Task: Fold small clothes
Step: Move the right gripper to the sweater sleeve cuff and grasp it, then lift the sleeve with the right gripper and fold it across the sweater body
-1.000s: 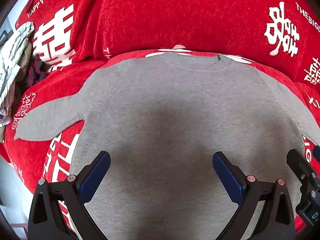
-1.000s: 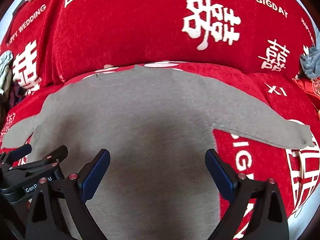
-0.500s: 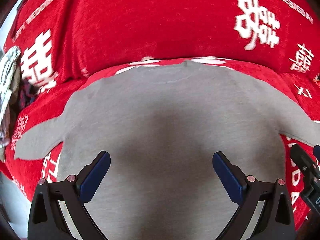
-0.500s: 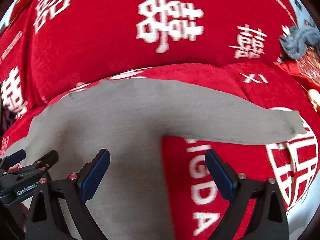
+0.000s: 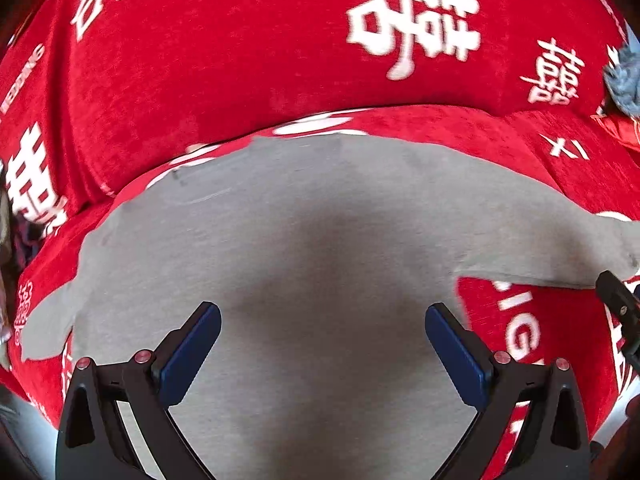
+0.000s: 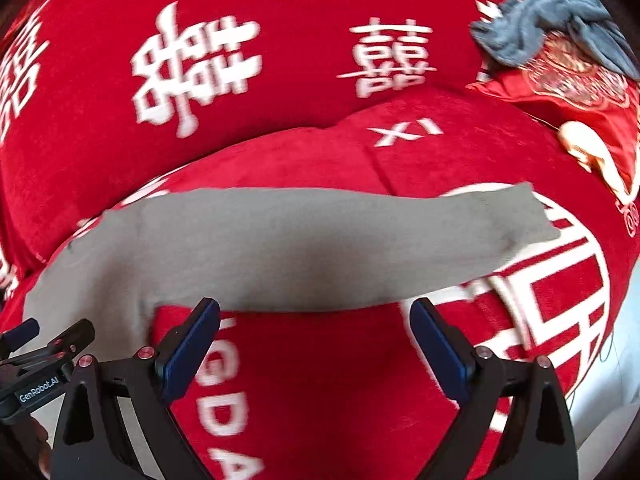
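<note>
A grey long-sleeved top (image 5: 304, 240) lies flat, back up, on a red sofa cover with white lettering (image 5: 240, 60). My left gripper (image 5: 322, 344) hangs open over the middle of its body, nothing between the blue pads. In the right wrist view the top's right sleeve (image 6: 320, 240) stretches out sideways to its cuff (image 6: 524, 212). My right gripper (image 6: 316, 340) is open just in front of that sleeve's lower edge, over red cover. The left gripper's black frame (image 6: 36, 364) shows at the lower left of the right wrist view.
A crumpled blue-grey garment (image 6: 552, 24) lies on a red patterned cushion (image 6: 580, 92) at the far right. The sofa backrest (image 6: 240, 60) rises behind the top. A pale floor strip (image 6: 616, 368) shows past the seat's right edge.
Both grippers have swung to the right: the left view has drifted from the neckline toward the right side of the body, the right view from the body out over the right sleeve. Both stay open.
</note>
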Motion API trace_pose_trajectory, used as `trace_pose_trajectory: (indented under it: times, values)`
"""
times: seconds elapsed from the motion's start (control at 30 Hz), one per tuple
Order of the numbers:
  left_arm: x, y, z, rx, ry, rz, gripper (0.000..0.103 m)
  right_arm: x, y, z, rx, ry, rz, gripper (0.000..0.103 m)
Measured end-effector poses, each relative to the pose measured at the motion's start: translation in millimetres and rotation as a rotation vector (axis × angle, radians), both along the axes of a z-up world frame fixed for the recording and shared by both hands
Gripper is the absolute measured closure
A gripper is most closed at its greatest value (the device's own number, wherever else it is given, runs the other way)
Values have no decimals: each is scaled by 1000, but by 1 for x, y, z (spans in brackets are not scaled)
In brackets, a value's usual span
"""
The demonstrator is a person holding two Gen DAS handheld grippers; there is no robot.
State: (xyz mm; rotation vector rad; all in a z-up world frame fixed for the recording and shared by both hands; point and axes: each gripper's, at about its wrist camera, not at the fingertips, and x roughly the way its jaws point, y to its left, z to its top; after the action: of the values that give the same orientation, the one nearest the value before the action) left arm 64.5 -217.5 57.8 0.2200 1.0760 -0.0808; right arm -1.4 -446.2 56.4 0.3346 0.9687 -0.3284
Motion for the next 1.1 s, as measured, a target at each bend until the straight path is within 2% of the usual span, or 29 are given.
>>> trace_pose_trajectory:
  times: [0.23,0.33,0.4,0.47,0.53,0.6,0.63,0.67,0.77,0.9,1.0,1.1]
  values:
    - [5,-37,-8,13,13,-43,1,-17,-81,-8,-3,21,-136,6]
    - [7,-46,-13,22,19,-52,1,-20,-124,-22,48,37,-226,6]
    - [9,-50,-16,23,24,-53,1,-17,-144,-33,126,20,-248,11]
    - [11,-53,-19,26,26,-53,1,-9,-153,-42,174,17,-252,22]
    - [13,-52,-20,23,28,-48,1,3,-157,-44,138,-15,-244,25]
    - [16,-50,-20,12,27,-39,1,17,-163,-48,103,-6,-242,49]
    - [18,-48,-19,10,24,-36,1,21,-165,-50,107,3,-243,76]
    - [20,-47,-18,11,22,-34,1,23,-168,-53,125,3,-241,97]
    - [34,-42,-19,10,30,-8,1,16,-177,-55,181,-52,-229,97]
    - [56,-35,-33,-24,105,41,1,-16,-186,-39,245,-177,-260,97]
    - [64,-41,-46,-21,133,38,1,-24,-183,-34,244,-206,-259,97]
    - [61,-50,-52,-12,142,8,1,-20,-179,-37,212,-173,-253,97]
